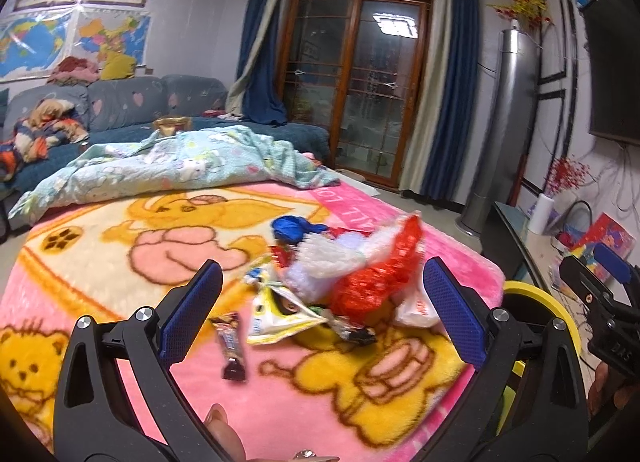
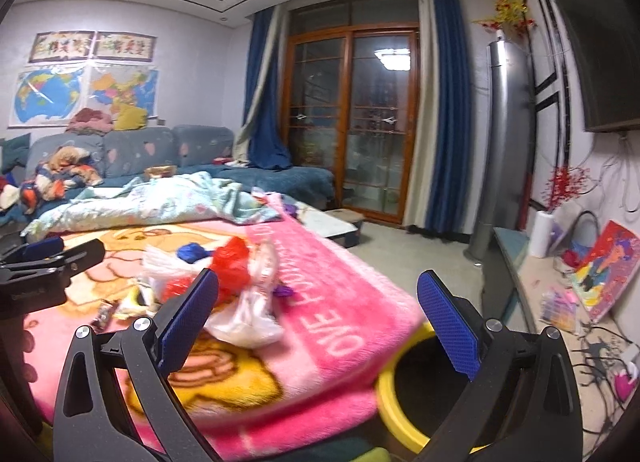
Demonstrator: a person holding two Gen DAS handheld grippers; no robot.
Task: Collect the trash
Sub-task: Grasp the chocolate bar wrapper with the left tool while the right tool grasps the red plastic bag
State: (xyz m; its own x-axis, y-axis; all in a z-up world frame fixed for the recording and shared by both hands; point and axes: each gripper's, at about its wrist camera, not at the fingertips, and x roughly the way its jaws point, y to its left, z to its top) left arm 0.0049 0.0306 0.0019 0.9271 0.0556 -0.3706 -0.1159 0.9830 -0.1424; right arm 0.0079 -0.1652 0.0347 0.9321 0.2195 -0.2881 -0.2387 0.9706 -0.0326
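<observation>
1. We see the trash (image 1: 340, 286) heaped on the blanket (image 1: 120, 262), just ahead of our left claw (image 1: 323, 308), likely gathered for quick picking.
2. Both claws gape empty; the right claw (image 2: 318, 312) hovers over the bin (image 2: 390, 402), probably set close for drops.
3. Blur smears the wrappers; the bin's inside is dark.

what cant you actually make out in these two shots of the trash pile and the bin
- Yellow bin: right wrist view, its inside is dark and half covered by the right gripper; contents unknown.
- Red wrapper and white bag: motion blur, print unreadable.
- Dark candy wrapper: left wrist view, label too small.
- Left gripper: open, holds nothing.
</observation>
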